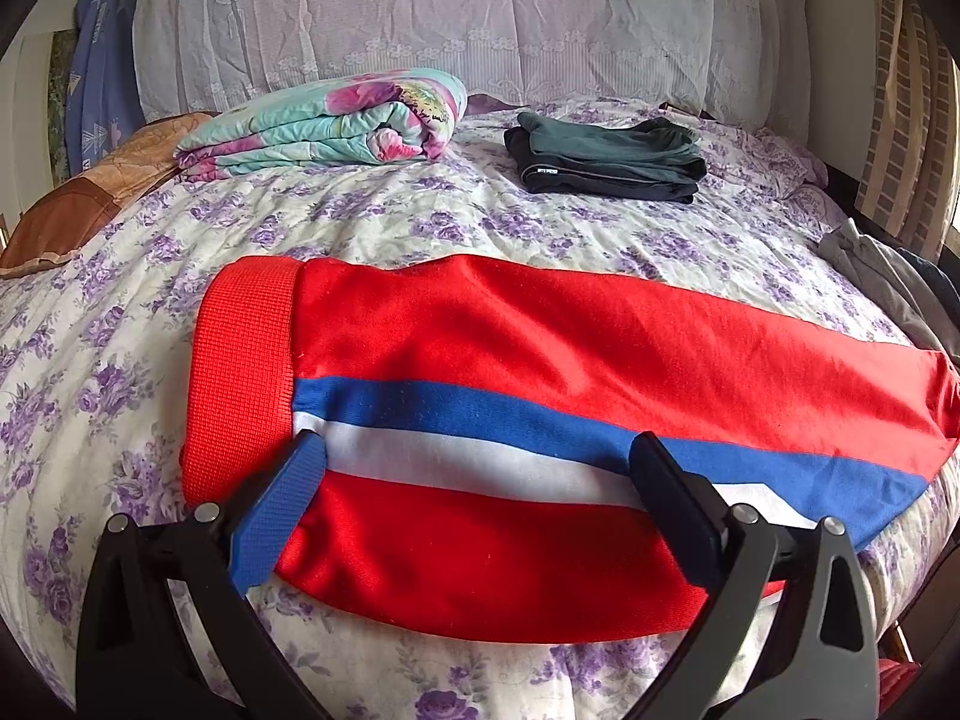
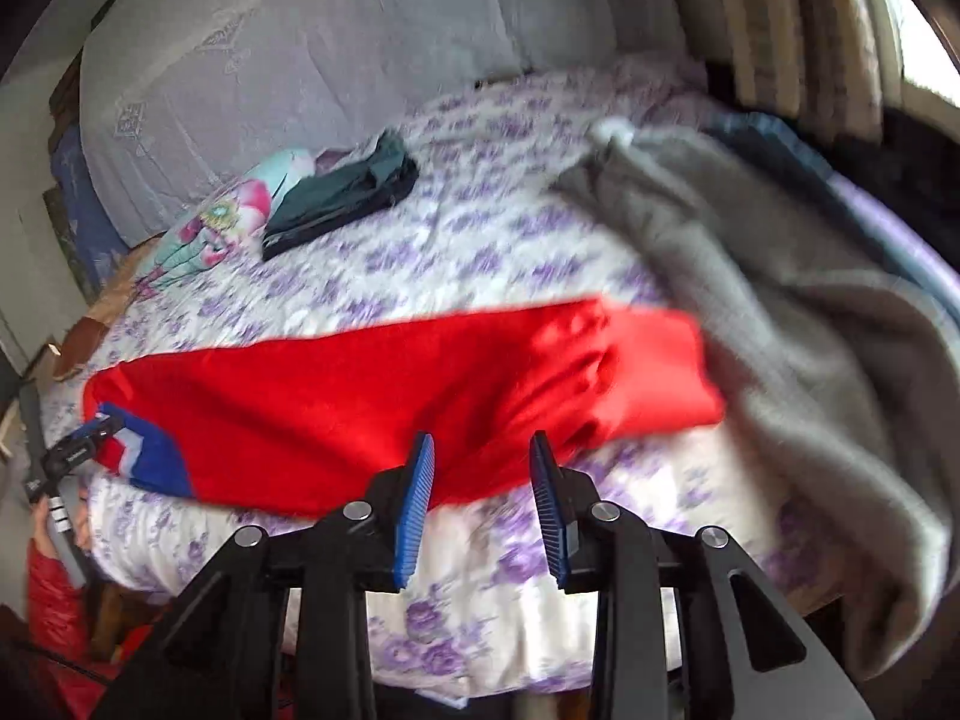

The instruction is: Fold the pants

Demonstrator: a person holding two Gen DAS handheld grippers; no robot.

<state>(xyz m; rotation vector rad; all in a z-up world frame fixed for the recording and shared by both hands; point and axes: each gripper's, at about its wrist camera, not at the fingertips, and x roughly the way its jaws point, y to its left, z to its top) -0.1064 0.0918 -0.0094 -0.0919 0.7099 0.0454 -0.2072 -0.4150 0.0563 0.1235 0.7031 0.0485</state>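
While red pants (image 1: 510, 372) lie flat, both tools spread, left tool (image 1: 480, 468), right tool (image 2: 483, 468), grey garment (image 2: 780, 300) beside.

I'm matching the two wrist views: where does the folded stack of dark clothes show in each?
Left wrist: folded dark clothes stack upper right of centre, far side of the bed.
Right wrist: same stack upper left, blurred.
Shared landmark: red pants with blue and white stripe, nearer the camera.

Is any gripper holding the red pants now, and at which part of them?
Nothing is held. The left gripper is wide open over the pants near the waistband; the right gripper is open at their near edge.
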